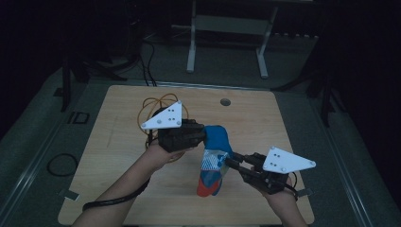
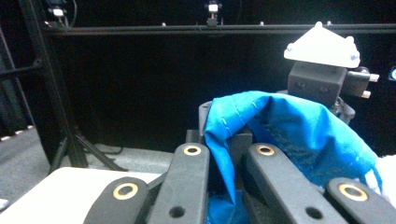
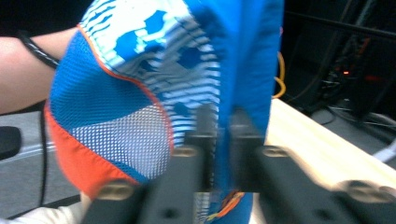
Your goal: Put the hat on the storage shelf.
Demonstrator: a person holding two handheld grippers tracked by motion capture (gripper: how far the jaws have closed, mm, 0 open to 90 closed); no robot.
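Above the wooden tabletop (image 1: 118, 142), my left claw (image 1: 202, 135) pinches the plain blue top edge of a soft blue, white & orange mesh fabric garment (image 1: 215, 161); my right claw (image 1: 231, 160) clamps its side hem. Light, floppy cloth, prob. best gripped at hems.

1. The high view looks forward and down from above the person's side of the wooden table (image 1: 118, 142). It stands far enough back to take in all four edges and the floor beyond the far edge.
2. The left gripper view looks level along its own jaws, very close to the blue cloth (image 2: 299, 135). The near table corner sits low at its left, and the right gripper (image 2: 327, 79) faces it from behind the cloth.
3. The right gripper view looks along its jaws, almost against the cloth (image 3: 154, 93), with a table edge at its right.
4. All three views share the cloth.
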